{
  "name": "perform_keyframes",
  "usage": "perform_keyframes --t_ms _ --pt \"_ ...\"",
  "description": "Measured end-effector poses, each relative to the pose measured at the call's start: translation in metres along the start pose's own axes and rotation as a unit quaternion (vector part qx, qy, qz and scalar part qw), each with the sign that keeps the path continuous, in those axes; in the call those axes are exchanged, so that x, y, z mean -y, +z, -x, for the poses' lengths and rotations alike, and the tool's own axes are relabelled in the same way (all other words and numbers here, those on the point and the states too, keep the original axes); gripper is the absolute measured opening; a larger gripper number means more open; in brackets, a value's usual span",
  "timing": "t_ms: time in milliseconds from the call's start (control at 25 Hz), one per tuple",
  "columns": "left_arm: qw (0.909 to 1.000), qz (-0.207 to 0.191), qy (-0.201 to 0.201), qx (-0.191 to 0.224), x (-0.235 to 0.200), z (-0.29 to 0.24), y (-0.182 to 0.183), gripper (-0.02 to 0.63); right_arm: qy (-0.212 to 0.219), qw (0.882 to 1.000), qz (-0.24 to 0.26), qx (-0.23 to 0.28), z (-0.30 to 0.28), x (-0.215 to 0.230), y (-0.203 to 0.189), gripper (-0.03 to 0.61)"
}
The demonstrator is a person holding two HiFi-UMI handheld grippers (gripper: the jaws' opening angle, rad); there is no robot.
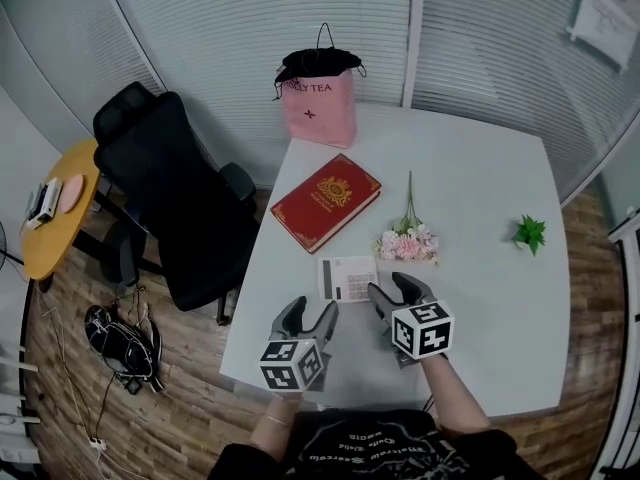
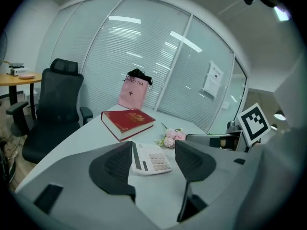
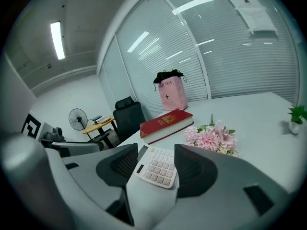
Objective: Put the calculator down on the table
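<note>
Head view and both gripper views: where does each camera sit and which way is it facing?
Head view: on the person's head, looking steeply down at the white table; shows forearms, left gripper, right gripper.
Left gripper view: on that gripper, facing across the table to the blinds; shows its open jaws, the right gripper at right.
Right gripper view: on that gripper, facing likewise; shows its open jaws, the left gripper at left.
Shared: all show the white calculator lying on the table and the red hardcover book.

Head view steeply down over table (image 1: 480, 188); gripper views low, close, same calculator (image 2: 152, 161)
</note>
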State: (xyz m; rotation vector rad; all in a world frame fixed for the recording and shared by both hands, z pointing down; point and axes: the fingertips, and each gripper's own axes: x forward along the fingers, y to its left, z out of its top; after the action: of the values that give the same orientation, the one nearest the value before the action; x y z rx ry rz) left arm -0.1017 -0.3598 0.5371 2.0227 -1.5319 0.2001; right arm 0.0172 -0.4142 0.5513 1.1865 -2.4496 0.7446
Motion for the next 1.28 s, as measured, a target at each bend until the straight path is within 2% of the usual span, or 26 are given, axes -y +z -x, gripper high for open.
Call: perform_keyframes --t_ms 160,360,480,680,880,1040,1280 --pt "0.9994 -0.008 -0.017 0.029 0.018 0.034 0.008 0.295 -0.003 1.000 0.017 0.024 0.030 -0.015 0.007 0.242" --pt "0.9969 -0.058 -0.025 0.046 0.028 0.073 0.007 0.295 -0.010 0.998 0.043 0.049 0.070 -0.040 0.004 0.242" --pt "0.9951 -0.082 -0.042 0.036 0.034 0.094 -0.002 0.295 -0.023 0.997 0.060 0.050 0.090 -0.053 -0.008 0.241" --pt "0.9923 -0.100 -0.067 0.029 0.043 0.122 -0.020 0.295 -0.043 0.995 0.075 0.059 0.122 -0.074 -0.033 0.239" --pt "0.9880 -0.123 -0.090 0.024 0.050 0.146 -0.039 0.295 -0.027 0.993 0.064 0.093 0.146 -0.097 -0.056 0.239" --pt "0.9853 -0.116 -0.125 0.001 0.053 0.161 -0.067 0.295 -0.042 0.992 0.075 0.090 0.160 -0.109 -0.078 0.239" --pt "0.9842 -0.123 -0.126 -0.007 0.049 0.169 -0.080 0.295 -0.053 0.992 0.085 0.081 0.164 -0.115 -0.097 0.239"
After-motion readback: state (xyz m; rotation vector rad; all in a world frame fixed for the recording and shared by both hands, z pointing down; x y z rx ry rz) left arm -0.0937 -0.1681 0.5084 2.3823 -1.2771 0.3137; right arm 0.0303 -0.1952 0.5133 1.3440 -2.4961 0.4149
